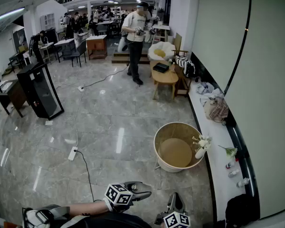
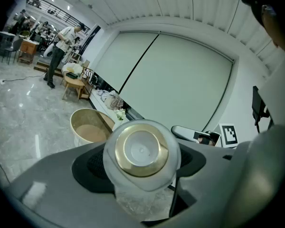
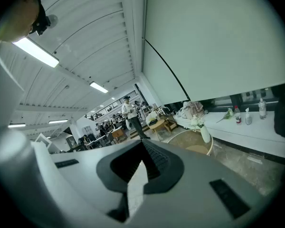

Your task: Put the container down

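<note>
Container (image 2: 141, 151), a clear jar with a gold lid (image 2: 119, 152), sat between the jaws of the left tool (image 2: 142, 169). These jaws stood wide but pinched it from 9 and 3 o'clock, so it hung in the air and touched no surface. In the left gripper view the lid faced the camera almost flat on, and the clear body showed only below it, at 6 o'clock. From this I judged that the long axis of the jar ran roughly along the tool, lid end toward the person and base end away, not upright. The right tool (image 3: 142, 151) had its jaws pressed together, with only a thin pale sliver between them, and it carried nothing. The relation that mattered was where a resting place lay from the loaded tool. In the head view the left tool was at 6 o'clock of the picture, over the bare floor (image 1: 109, 127). The round beige tub (image 1: 167, 133) stood between 1 and 2 o'clock from it, well apart. A vase (image 1: 200, 152) of white flowers stood at the tub's 3 o'clock edge, and the white ledge (image 1: 222, 141) ran beyond it along the wall. In the left gripper view the tub showed at 10 o'clock of the lid. So only the left hand could do the putting down. Probably the wrist had to tip the base downward first, otherwise the jar could land on its side and roll.
</note>
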### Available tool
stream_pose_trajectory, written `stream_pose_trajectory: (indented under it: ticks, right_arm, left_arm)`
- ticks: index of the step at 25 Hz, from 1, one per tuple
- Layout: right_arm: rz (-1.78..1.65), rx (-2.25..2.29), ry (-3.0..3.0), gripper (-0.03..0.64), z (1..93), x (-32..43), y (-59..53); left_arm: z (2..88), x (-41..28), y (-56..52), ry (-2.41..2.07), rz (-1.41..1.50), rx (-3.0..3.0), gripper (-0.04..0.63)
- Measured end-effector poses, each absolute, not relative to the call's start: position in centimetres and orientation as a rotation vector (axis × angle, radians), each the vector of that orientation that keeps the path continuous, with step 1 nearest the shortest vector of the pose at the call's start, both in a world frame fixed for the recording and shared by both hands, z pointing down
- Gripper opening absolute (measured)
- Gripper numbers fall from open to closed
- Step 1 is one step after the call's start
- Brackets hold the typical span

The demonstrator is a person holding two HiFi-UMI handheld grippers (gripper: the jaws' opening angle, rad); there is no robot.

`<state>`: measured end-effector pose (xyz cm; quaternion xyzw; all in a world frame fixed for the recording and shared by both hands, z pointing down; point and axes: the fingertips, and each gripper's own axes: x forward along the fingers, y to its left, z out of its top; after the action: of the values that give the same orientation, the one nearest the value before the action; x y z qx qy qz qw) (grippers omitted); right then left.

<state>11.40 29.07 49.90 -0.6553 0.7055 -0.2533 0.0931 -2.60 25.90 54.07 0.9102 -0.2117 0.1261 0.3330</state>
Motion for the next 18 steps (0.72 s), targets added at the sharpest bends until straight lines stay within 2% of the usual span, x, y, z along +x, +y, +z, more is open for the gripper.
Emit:
stream_pose_trajectory:
  ticks: [10, 18]
  right_arm:
    - [-0.857, -1.886, 2.203, 0.006, 51.3, 1.2, 32.0]
    - [-0.747, -1.928, 2.174, 0.006, 50.2, 0.4, 32.8]
  left_arm:
    - [55.0, -10.8, 30.2, -0.591, 0.290, 2.325, 0.341]
    - [53.2, -12.8, 30.0, -0.580, 0.234, 2.357, 0.341]
